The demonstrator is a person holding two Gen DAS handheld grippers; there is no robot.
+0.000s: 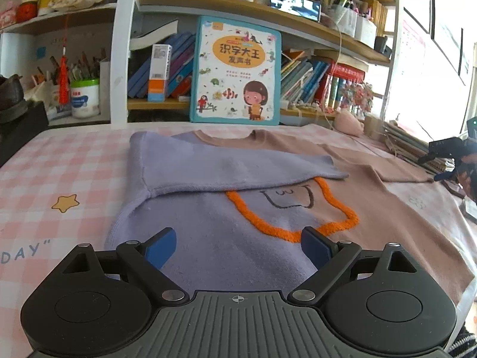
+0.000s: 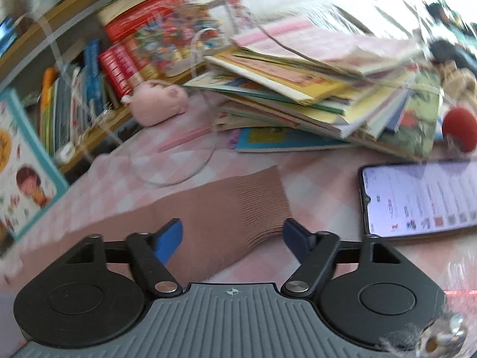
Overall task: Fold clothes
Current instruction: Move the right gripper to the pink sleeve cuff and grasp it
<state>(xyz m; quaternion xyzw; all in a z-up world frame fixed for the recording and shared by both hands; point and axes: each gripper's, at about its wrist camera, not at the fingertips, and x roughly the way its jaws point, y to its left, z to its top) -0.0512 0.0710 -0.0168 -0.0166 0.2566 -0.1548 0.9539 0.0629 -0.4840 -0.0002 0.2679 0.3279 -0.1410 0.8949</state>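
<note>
The left gripper (image 1: 238,249) hangs released over the sweater (image 1: 226,247), whose lilac sleeve (image 1: 214,161) is folded across the chest ahead. The right gripper (image 2: 232,238), jaws parted, straddles the brown cuff (image 2: 253,205) without visibly pinching it; that view is blurred. A phone (image 2: 417,200) lies right, cut off.

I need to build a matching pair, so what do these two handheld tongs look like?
Both the left tongs and right tongs look alike: blue pads on black linkage arms with silver pivots, two round black discs, and a ribbed grey body bearing a small crosshair mark.
</note>
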